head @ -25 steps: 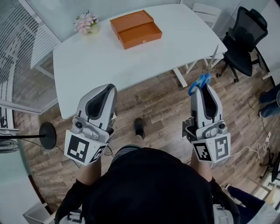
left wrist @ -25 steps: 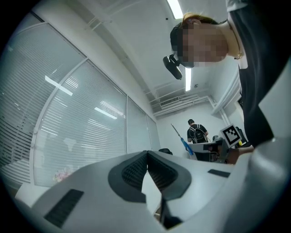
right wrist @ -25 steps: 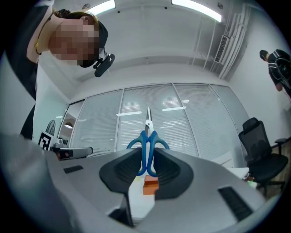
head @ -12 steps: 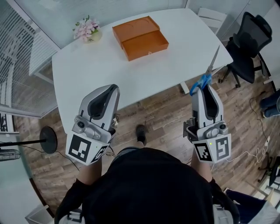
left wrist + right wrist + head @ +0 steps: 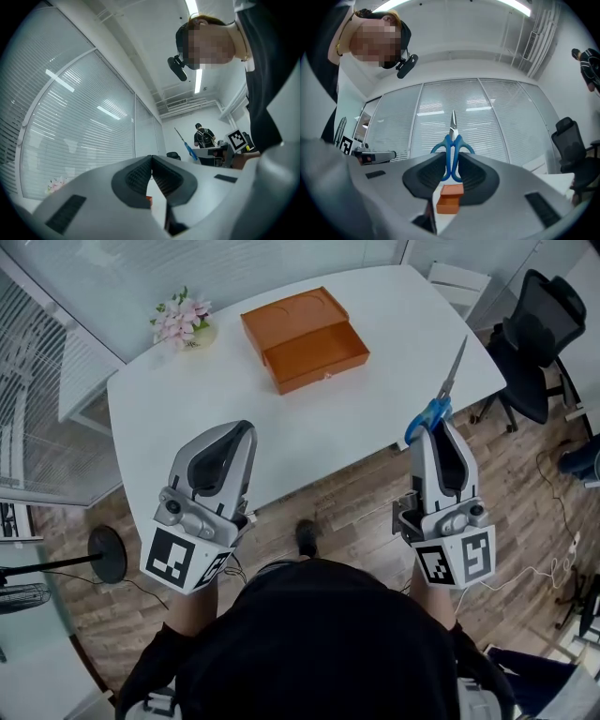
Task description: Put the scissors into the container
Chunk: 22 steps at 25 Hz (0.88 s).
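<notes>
We see a white table point(image 5: 187, 418). On it the container point(image 5: 305, 338) is orange and the flowers point(image 5: 183, 320) are pink. The scissors point(image 5: 439, 401) have blue handles and silvery blades. The left gripper point(image 5: 239, 429) and right gripper point(image 5: 433, 425) are pale grey with black pads, and their cubes carry black-and-white squares. Beside the table the chair point(image 5: 536, 334) is black. The floor point(image 5: 347, 502) is brown wood grain.
</notes>
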Motion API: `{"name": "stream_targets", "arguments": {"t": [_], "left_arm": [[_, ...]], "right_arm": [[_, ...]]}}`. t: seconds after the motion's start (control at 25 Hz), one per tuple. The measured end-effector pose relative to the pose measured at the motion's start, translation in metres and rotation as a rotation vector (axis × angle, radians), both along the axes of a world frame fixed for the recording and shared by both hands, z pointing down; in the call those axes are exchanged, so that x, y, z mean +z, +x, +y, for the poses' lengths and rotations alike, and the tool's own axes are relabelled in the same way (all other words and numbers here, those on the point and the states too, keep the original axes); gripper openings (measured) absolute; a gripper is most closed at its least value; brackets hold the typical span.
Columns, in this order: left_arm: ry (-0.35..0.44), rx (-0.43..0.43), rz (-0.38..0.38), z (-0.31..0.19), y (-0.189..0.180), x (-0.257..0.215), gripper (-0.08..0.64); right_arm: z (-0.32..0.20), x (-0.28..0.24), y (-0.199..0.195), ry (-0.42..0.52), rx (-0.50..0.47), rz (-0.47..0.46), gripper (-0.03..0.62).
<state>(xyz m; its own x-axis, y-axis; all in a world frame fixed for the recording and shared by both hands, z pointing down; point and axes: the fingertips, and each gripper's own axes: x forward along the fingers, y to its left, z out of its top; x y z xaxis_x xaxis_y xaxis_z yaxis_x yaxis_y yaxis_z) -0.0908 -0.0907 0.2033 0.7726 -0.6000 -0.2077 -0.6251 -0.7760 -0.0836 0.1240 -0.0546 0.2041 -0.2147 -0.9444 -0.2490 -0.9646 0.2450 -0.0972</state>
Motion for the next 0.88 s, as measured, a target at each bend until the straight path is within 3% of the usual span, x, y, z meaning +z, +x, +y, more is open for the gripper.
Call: {"name": "stream_targets", "arguments": {"t": [0.88], "left_arm": [[-0.027,0.028,0.002,-0.045,0.006,0.016,0.013]], "right_arm": [[-0.042,0.013,-0.001,-0.021,0.005,0.016,0.087]]}}
